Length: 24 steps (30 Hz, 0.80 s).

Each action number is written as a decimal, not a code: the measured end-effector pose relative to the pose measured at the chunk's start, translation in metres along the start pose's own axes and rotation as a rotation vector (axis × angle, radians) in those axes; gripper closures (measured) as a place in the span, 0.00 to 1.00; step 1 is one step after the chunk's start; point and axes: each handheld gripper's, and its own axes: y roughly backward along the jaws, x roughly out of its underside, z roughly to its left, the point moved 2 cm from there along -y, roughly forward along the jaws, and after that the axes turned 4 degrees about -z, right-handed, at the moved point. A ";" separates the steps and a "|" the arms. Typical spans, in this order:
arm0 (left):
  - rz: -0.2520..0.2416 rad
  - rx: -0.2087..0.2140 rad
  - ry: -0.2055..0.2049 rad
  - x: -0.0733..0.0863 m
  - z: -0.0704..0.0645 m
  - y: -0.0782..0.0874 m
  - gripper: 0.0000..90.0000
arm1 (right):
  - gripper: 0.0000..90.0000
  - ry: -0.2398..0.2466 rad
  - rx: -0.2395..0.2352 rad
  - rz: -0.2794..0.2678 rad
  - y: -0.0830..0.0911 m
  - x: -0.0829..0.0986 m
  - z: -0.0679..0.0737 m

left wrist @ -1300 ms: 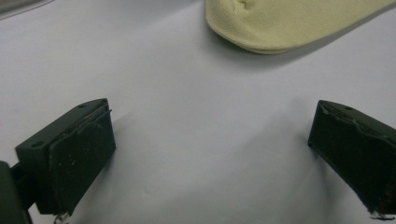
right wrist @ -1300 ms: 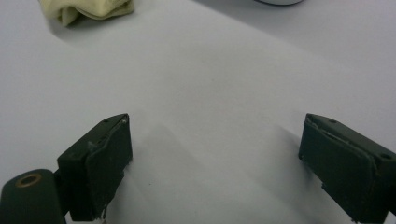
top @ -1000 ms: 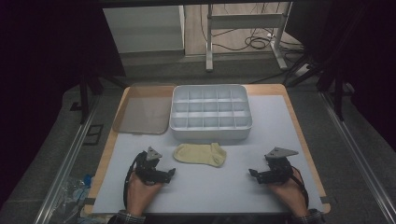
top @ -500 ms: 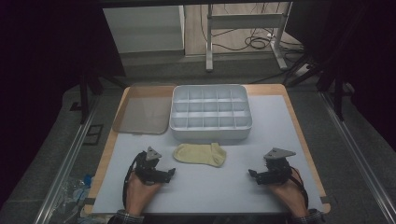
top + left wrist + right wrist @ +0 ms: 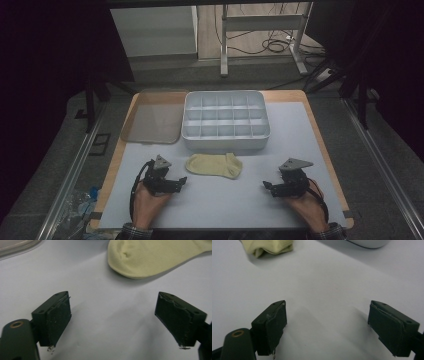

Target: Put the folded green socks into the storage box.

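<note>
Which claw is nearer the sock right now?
Left. The left claw sits just off the toe end of the sock; the right claw is farther off, beyond its cuff end.

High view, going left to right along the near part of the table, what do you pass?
Left hand-held gripper → yellow sock → right hand-held gripper.

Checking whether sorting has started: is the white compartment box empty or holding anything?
Empty: in the high view every compartment of the white plastic divided box shows bare, and the pale yellow sock lies outside on the table.
</note>
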 end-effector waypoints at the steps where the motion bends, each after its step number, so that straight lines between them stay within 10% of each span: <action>1: 0.005 0.002 -0.007 -0.001 -0.001 0.000 0.18 | 0.22 0.000 -0.004 -0.004 0.000 -0.001 0.000; 24: -0.019 0.044 -0.049 -0.031 0.002 -0.007 0.56 | 0.54 0.031 -0.106 -0.029 -0.018 -0.037 0.009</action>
